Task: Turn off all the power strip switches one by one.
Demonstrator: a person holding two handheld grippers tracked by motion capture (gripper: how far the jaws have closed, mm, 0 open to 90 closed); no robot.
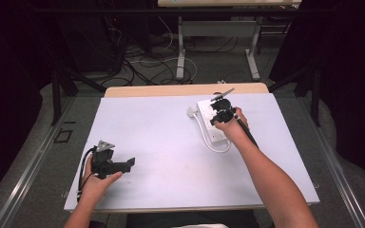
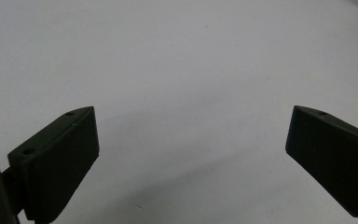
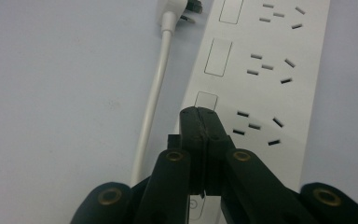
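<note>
A white power strip point(image 1: 217, 136) lies at the far right of the white table point(image 1: 161, 142), its plug point(image 1: 192, 112) loose beside it and its cable point(image 1: 214, 147) looped round the near end. My right gripper point(image 1: 216, 118) points down onto the strip. In the right gripper view its jaws are shut together with nothing between them, and the gripper point(image 3: 199, 114) has its tips on the power strip point(image 3: 270, 93) just below a rectangular switch point(image 3: 206, 100), left of a socket point(image 3: 256, 127). My left gripper point(image 1: 130, 163) rests low at the near left, open over bare table point(image 2: 191, 60).
The plug point(image 3: 175, 7) and its cable point(image 3: 154, 93) run along the strip's left side in the right gripper view. Beyond the table's far edge point(image 1: 185, 89) are floor cables and the legs of another desk point(image 1: 180, 61). Dark curtains stand at both sides.
</note>
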